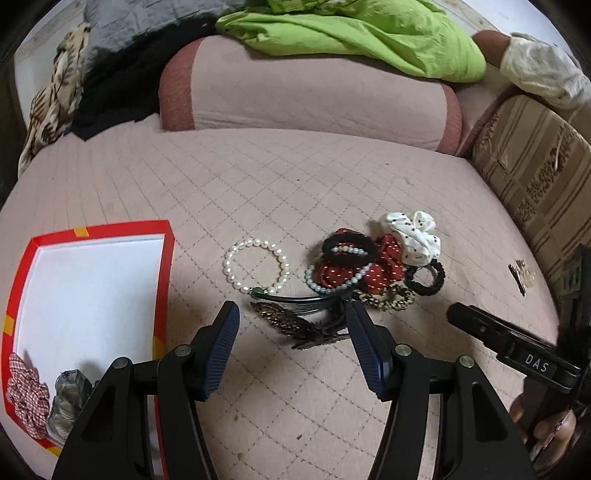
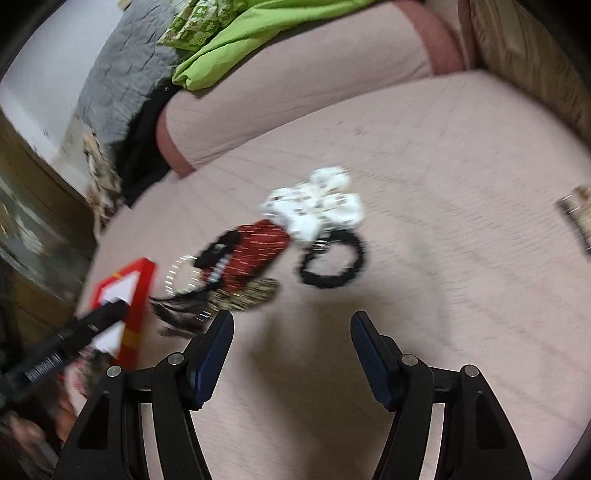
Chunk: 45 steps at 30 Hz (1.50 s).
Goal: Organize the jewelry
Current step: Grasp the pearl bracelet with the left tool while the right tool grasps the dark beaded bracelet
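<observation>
A heap of jewelry and hair ties lies on the pink quilted bed: a pearl bracelet (image 1: 255,266), a red dotted scrunchie (image 1: 354,271), a white dotted scrunchie (image 1: 412,234), a black hair tie (image 1: 425,279) and a dark feathered clip (image 1: 295,326). My left gripper (image 1: 291,321) is open, its fingers straddling the feathered clip just above it. A red-rimmed white box (image 1: 164,258) at the left holds a checked scrunchie (image 1: 26,391) and a grey one (image 1: 68,398). My right gripper (image 2: 291,326) is open and empty, short of the black hair tie (image 2: 332,264). The right wrist view is blurred.
A pink bolster (image 1: 306,92) lies behind the heap, with a green cloth (image 1: 354,33) on top. A striped cushion (image 1: 532,162) borders the right. A small dark trinket (image 1: 521,277) lies alone at the right. The other gripper's black finger (image 1: 491,332) reaches in from the right.
</observation>
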Tool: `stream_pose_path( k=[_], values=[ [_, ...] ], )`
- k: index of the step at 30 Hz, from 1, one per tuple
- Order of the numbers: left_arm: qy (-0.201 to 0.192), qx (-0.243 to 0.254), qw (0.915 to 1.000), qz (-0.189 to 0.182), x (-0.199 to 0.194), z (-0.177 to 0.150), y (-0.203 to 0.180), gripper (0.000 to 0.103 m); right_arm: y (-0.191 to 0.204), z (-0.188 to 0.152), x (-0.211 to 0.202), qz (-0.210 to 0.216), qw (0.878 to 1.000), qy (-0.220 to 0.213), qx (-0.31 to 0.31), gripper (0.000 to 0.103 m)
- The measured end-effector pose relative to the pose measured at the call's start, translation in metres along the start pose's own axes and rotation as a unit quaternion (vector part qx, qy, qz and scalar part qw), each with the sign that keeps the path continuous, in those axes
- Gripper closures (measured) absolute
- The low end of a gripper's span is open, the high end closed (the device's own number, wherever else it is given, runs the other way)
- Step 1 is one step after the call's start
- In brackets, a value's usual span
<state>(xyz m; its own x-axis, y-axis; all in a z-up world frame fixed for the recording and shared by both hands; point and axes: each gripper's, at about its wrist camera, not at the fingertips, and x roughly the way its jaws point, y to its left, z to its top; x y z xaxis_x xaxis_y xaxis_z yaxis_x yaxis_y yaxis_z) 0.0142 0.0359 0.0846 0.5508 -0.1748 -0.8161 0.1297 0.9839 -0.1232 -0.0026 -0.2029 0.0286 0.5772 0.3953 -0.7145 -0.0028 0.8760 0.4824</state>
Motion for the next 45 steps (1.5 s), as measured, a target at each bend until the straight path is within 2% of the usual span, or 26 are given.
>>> stream_pose_path(
  k=[4, 6, 8, 10, 13, 21, 25, 26, 27, 28, 29, 30, 35, 42, 45],
  values=[
    [0.005, -0.041, 0.9992, 0.005, 0.005, 0.015, 0.026, 0.044, 0.010, 0.005, 0.027, 0.004, 1.000, 0.008, 0.012, 0.034],
    [0.011, -0.053, 0.9985, 0.002, 0.011, 0.027, 0.035, 0.044, 0.009, 0.006, 0.037, 0.011, 1.000, 0.018, 0.023, 0.046],
    [0.025, -0.047, 0.9986, 0.003, 0.024, 0.039, 0.039, 0.044, 0.008, 0.005, 0.049, 0.017, 0.999, 0.034, 0.034, 0.072],
    [0.037, -0.025, 0.9989, 0.010, 0.042, 0.049, 0.039, 0.044, 0.007, 0.004, 0.054, 0.023, 0.998, 0.042, 0.037, 0.087],
    [0.068, -0.007, 0.9976, 0.014, 0.073, 0.060, 0.038, 0.044, 0.007, 0.001, 0.055, 0.021, 0.998, 0.044, 0.031, 0.093],
    [0.117, 0.002, 0.9928, 0.026, 0.122, 0.062, 0.044, 0.044, 0.009, 0.000, 0.055, 0.018, 0.999, 0.041, 0.007, 0.093],
    [0.112, 0.026, 0.9926, 0.039, 0.127, 0.057, 0.038, 0.044, 0.009, 0.002, 0.058, 0.022, 0.999, 0.039, 0.009, 0.092],
    [0.110, 0.042, 0.9920, 0.045, 0.127, 0.055, 0.034, 0.047, 0.009, 0.002, 0.059, 0.023, 0.999, 0.040, 0.012, 0.092],
    [0.107, 0.053, 0.9917, 0.048, 0.126, 0.054, 0.031, 0.065, 0.010, 0.002, 0.062, 0.024, 0.999, 0.042, 0.015, 0.093],
    [0.102, 0.066, 0.9913, 0.050, 0.125, 0.053, 0.027, 0.088, 0.011, 0.002, 0.062, 0.025, 0.999, 0.042, 0.016, 0.093],
    [0.103, 0.070, 0.9910, 0.049, 0.124, 0.052, 0.025, 0.093, 0.011, 0.001, 0.061, 0.026, 0.999, 0.041, 0.015, 0.095],
    [0.104, 0.069, 0.9911, 0.045, 0.121, 0.052, 0.025, 0.094, 0.014, 0.001, 0.059, 0.026, 0.999, 0.038, 0.012, 0.095],
    [0.072, 0.056, 0.9952, 0.034, 0.091, 0.053, 0.022, 0.094, 0.031, -0.001, 0.032, 0.026, 1.000, 0.012, -0.011, 0.096],
    [0.028, 0.023, 0.9993, 0.011, 0.019, 0.050, 0.030, 0.094, 0.053, -0.009, -0.009, 0.022, 0.999, -0.017, -0.042, 0.096],
    [-0.002, 0.011, 0.9999, 0.007, -0.018, 0.046, 0.040, 0.094, 0.065, -0.014, -0.024, 0.012, 0.998, -0.025, -0.059, 0.096]
  ],
)
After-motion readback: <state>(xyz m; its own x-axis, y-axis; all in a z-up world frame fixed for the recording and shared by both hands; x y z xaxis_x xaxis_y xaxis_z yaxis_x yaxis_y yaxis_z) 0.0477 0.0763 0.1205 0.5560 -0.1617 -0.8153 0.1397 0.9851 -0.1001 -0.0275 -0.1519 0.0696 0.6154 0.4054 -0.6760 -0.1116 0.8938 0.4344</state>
